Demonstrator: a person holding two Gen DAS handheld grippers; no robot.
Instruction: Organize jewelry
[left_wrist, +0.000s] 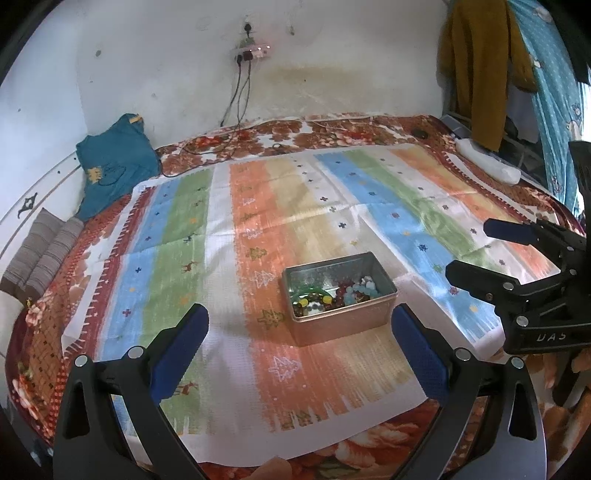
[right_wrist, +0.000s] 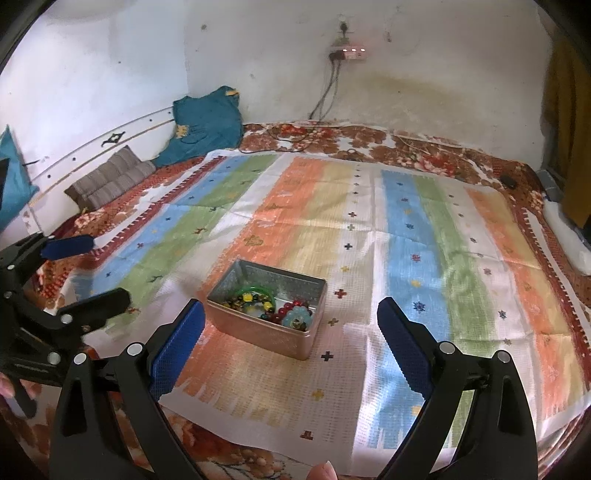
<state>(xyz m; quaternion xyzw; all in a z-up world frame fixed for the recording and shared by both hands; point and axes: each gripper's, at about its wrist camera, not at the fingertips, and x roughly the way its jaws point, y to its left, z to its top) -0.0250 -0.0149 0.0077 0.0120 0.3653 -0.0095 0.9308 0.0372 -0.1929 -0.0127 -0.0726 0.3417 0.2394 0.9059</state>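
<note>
A striped cloth (left_wrist: 258, 229) in orange, green, blue and white covers most of both frames, spread over a floral bedcover (left_wrist: 332, 129) against a white wall (left_wrist: 166, 55).

An open metal tin (right_wrist: 258, 334) sits on the cloth at lower centre of both views. It contains the jewelry (right_wrist: 273, 304): beaded bracelets in red, pale blue, green and yellow, heaped on the tin floor.

The left gripper (left_wrist: 299, 345) occupies the bottom of the left wrist frame, angled down toward the cloth. Its blue-padded fingers (left_wrist: 181, 350) are spread wide and hold nothing; the tin lies just ahead, between their tips.

The right gripper (right_wrist: 291, 339) occupies the bottom of the right wrist frame in a similar downward pose, jaws wide apart and empty, the tin between its tips nearer the left pad. A fingertip (right_wrist: 322, 472) shows at the bottom edge.

Each gripper appears at the other view's side edge, raised above the cloth.
</note>
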